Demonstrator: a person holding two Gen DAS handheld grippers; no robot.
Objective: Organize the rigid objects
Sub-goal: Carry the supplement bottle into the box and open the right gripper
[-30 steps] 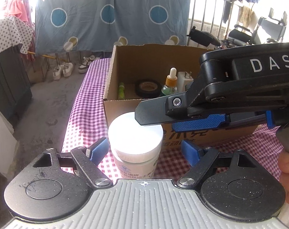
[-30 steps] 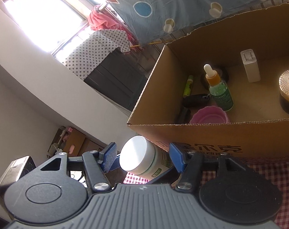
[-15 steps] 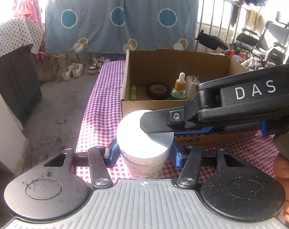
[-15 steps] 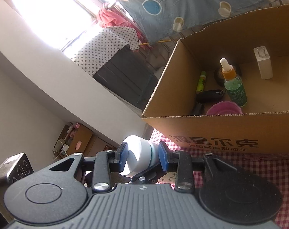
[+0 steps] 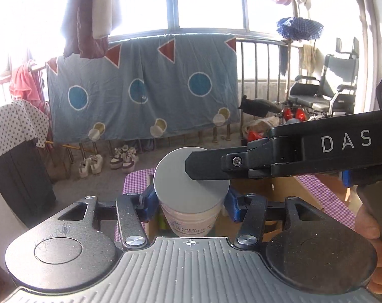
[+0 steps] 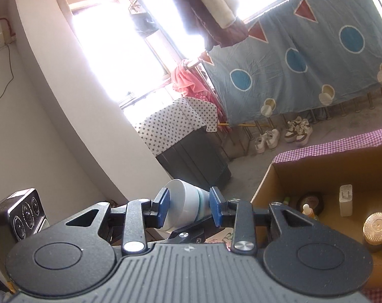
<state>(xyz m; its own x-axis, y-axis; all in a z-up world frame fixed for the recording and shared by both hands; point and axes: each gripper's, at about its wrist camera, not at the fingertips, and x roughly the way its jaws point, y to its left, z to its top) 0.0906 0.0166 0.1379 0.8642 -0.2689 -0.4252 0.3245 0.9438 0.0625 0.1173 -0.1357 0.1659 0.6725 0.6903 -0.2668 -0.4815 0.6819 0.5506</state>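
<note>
Jaws of both grippers clamp one white plastic jar (image 5: 191, 202) with a flat grey-white lid: left gripper (image 5: 189, 203) squeezes its body, right gripper (image 6: 189, 209) its lid end. Open brown cardboard box (image 6: 325, 174) lies forward and below – the jar's axis stands upright, seemingly ready to go in.

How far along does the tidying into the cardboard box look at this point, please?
Done: a dropper bottle and a gold-lidded jar already sit in the cardboard box. In hand: both the left claw and right claw clamp the white jar. Left: setting it inside.
</note>
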